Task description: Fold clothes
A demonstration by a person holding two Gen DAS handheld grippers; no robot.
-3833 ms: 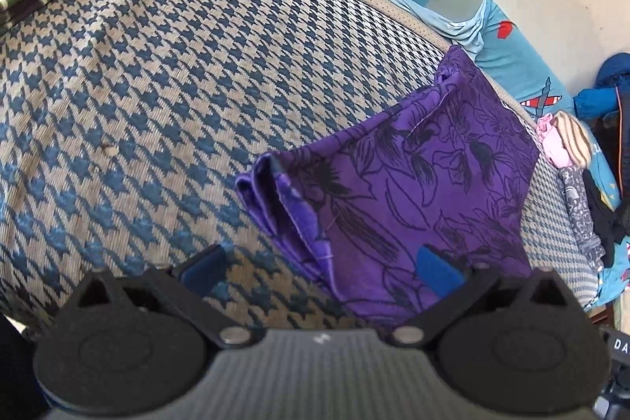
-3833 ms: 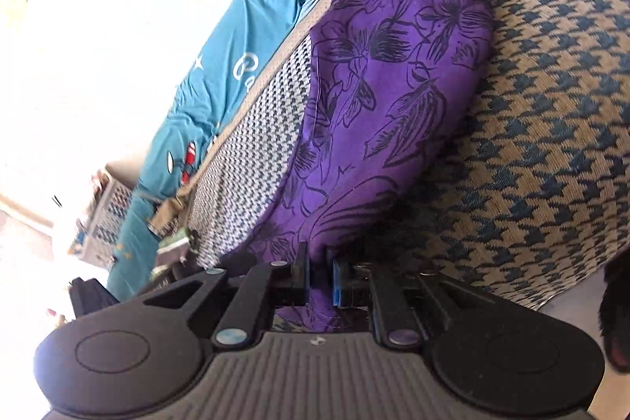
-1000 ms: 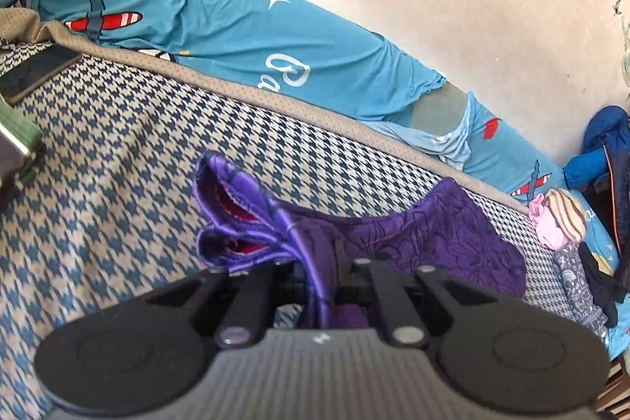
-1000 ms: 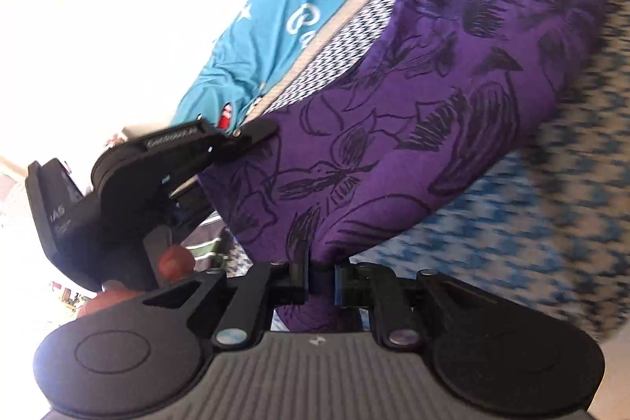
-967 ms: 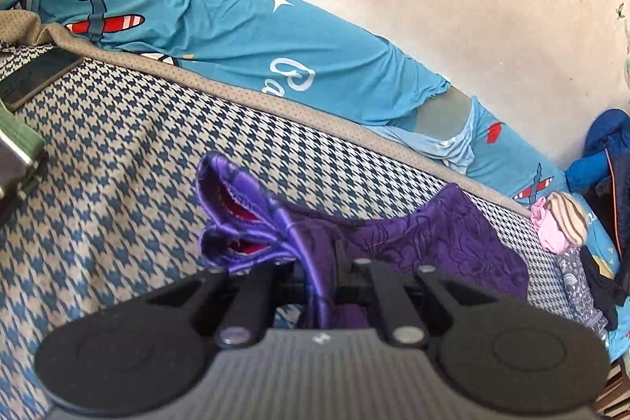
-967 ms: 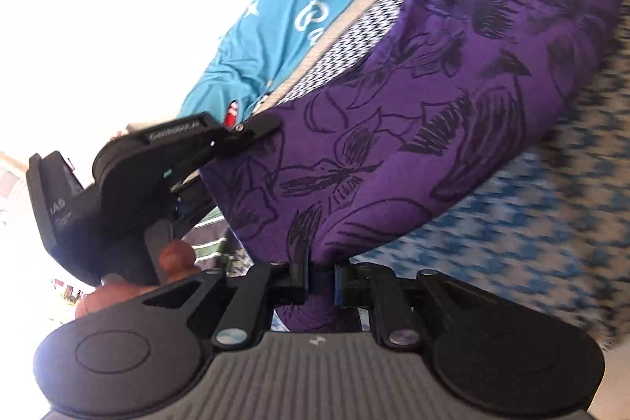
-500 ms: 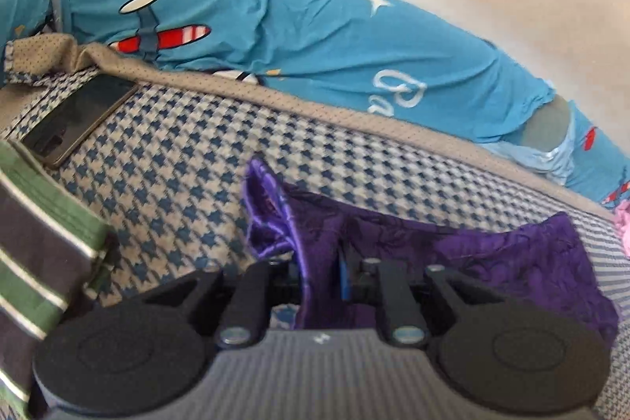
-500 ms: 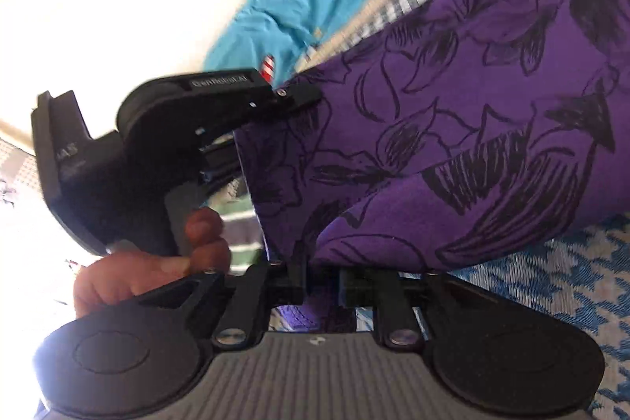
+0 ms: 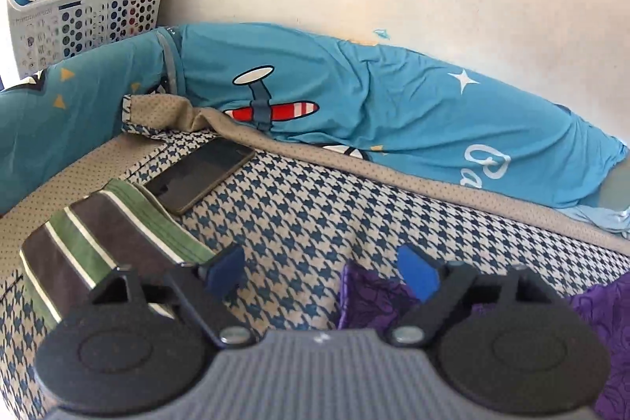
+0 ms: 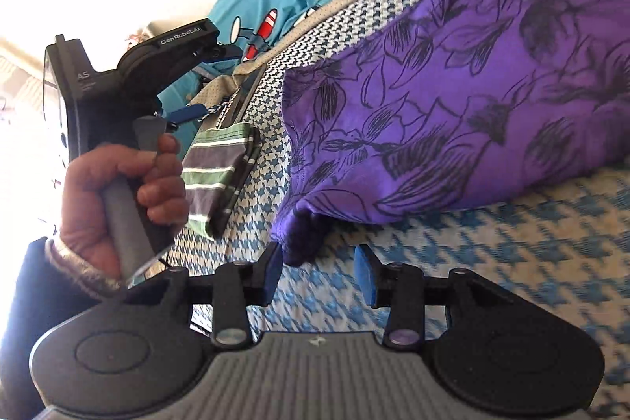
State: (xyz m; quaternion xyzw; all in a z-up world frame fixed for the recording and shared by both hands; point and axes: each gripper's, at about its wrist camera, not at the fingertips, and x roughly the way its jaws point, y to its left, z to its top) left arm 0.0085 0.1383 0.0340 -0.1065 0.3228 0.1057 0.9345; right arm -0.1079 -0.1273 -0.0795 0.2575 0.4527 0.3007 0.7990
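Note:
The purple flowered garment (image 10: pixel 472 97) lies folded on the houndstooth bed cover (image 10: pixel 512 262). My right gripper (image 10: pixel 318 276) sits low at its near corner. Its jaws are opening, and the corner lies just ahead of the gap, near the left pad (image 10: pixel 271 276), without being pressed. In the left wrist view my left gripper (image 9: pixel 321 274) stands wide and is still opening, with only bed cover (image 9: pixel 315 207) between its pads. The purple garment's edge (image 9: pixel 374 298) lies under its right finger. A folded green and brown striped garment (image 9: pixel 98 235) lies by its left finger.
A dark phone (image 9: pixel 201 176) lies on the cover beyond the striped garment (image 10: pixel 220 168). Blue airplane-print bedding (image 9: pixel 354 97) runs along the wall, with a white perforated basket (image 9: pixel 82 14) at the far left. A person's hand (image 10: pixel 122 184) holds the left gripper's handle.
Both grippers were shut on the purple garment and have let it go. The left gripper swung left toward the striped garment and phone and opened wide. The right jaws have parted.

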